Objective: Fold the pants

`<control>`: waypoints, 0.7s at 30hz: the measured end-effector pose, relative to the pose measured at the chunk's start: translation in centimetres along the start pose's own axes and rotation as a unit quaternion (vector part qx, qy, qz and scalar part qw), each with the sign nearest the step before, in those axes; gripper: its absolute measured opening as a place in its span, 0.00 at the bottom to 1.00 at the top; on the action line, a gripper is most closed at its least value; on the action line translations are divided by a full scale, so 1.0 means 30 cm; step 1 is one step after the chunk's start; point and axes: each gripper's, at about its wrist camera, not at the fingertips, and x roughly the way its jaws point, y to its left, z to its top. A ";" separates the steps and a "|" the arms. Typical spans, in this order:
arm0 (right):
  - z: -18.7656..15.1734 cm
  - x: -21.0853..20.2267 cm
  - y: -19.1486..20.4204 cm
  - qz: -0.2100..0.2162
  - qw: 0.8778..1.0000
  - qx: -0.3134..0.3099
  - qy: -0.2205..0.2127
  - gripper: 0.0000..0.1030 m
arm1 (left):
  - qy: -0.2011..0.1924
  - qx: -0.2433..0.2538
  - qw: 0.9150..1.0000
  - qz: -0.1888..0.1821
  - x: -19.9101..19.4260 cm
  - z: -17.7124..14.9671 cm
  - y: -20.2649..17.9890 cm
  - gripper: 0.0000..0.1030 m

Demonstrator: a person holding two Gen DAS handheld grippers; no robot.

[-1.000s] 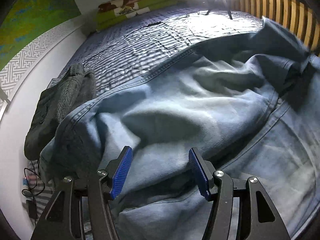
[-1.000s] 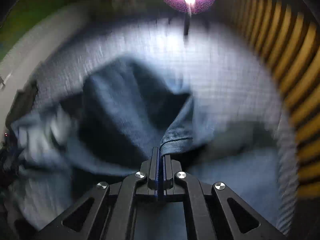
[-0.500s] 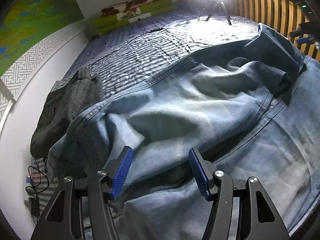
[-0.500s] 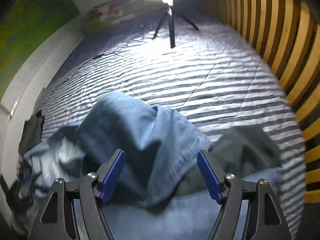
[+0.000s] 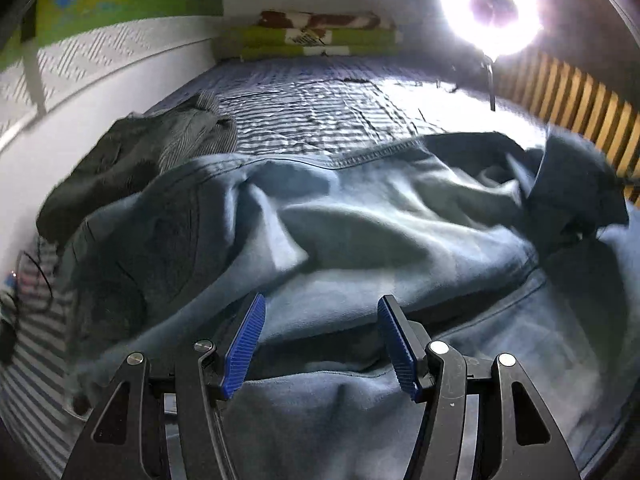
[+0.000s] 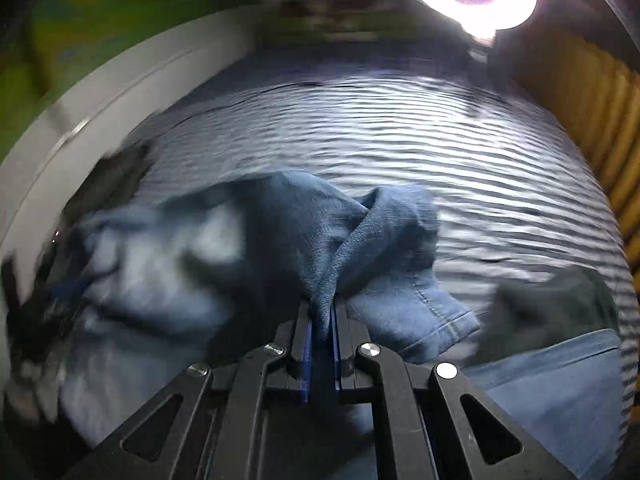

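A bed with a striped blue sheet (image 5: 320, 112) fills the room under a bright ring light (image 5: 490, 4). Blue denim pants (image 5: 360, 232) lie rumpled across its near half, faded, seams showing, one hemmed leg end folded over at the right. The left gripper (image 5: 320, 340) hangs with jaws apart over the denim. The right gripper (image 6: 320, 320) is closing, a fold of the pants pinched between its pads.

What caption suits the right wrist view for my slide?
Right gripper closing on a fold of blue jeans above a striped bedsheet.
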 end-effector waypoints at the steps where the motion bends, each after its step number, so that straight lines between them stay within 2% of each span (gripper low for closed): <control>1: -0.031 0.014 0.061 0.025 0.999 -0.022 0.019 0.10 | -0.003 -0.012 1.000 -0.007 0.008 -0.011 0.011 0.60; 4: -0.127 0.049 0.171 0.079 0.990 -0.071 0.094 0.22 | 0.010 -0.011 1.000 -0.022 0.040 -0.027 0.019 0.60; 5: -0.160 0.047 0.184 0.100 0.985 -0.076 0.115 0.22 | 0.010 -0.006 1.000 -0.021 0.042 -0.031 0.020 0.60; 6: -0.180 0.034 0.188 0.104 0.985 -0.078 0.117 0.22 | 0.009 -0.004 1.000 -0.021 0.041 -0.033 0.021 0.60; 9: -0.202 -0.039 0.148 0.108 0.987 -0.067 0.102 0.24 | 0.003 0.004 1.000 -0.023 0.036 -0.031 0.015 0.60; 13: -0.107 -0.107 0.014 0.059 0.998 0.005 0.035 0.55 | 0.002 0.006 0.999 -0.035 0.026 -0.036 -0.002 0.60; 16: -0.023 -0.090 -0.068 0.033 0.999 0.040 0.002 0.59 | -0.003 0.012 0.999 -0.037 0.006 -0.041 -0.008 0.60; 18: 0.031 -0.029 -0.099 0.061 0.996 0.071 0.012 0.65 | -0.002 0.009 0.999 -0.034 -0.001 -0.049 0.002 0.60; 21: 0.071 0.083 -0.123 0.077 0.992 0.085 0.055 0.66 | 0.005 -0.003 1.000 -0.027 0.010 -0.057 0.031 0.60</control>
